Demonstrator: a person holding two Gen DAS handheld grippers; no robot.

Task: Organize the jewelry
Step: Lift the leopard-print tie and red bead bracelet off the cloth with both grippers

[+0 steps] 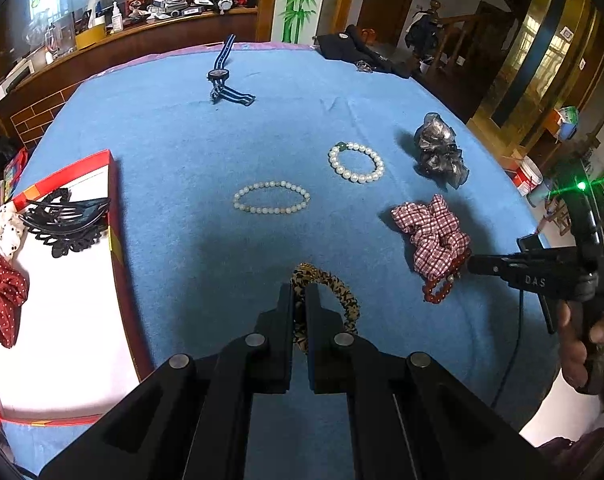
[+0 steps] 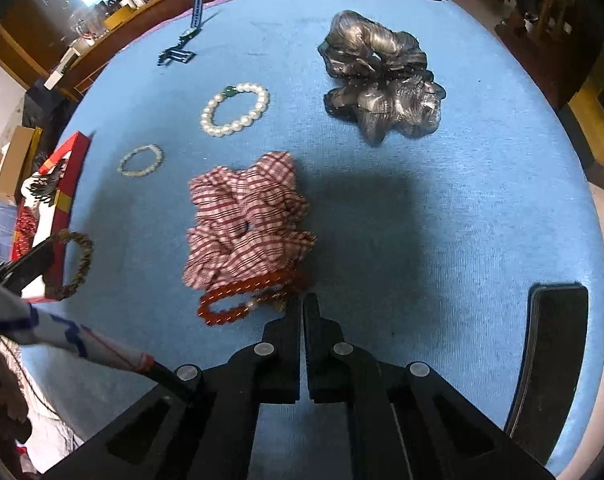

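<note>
Your left gripper [image 1: 300, 294] is clamped on the leopard scrunchie [image 1: 333, 288], just right of the red box [image 1: 116, 216]. Your right gripper [image 2: 302, 304] has its jaws together at the red bead bracelet [image 2: 238, 296]; can't tell if it's pinched. The bracelet is well right of the box, tucked against the plaid scrunchie [image 2: 246, 220].

Each matte black hand-held gripper [image 1: 300, 292] has silver round pivot screws; the right one [image 2: 302, 304] bears "DAS" lettering.
</note>
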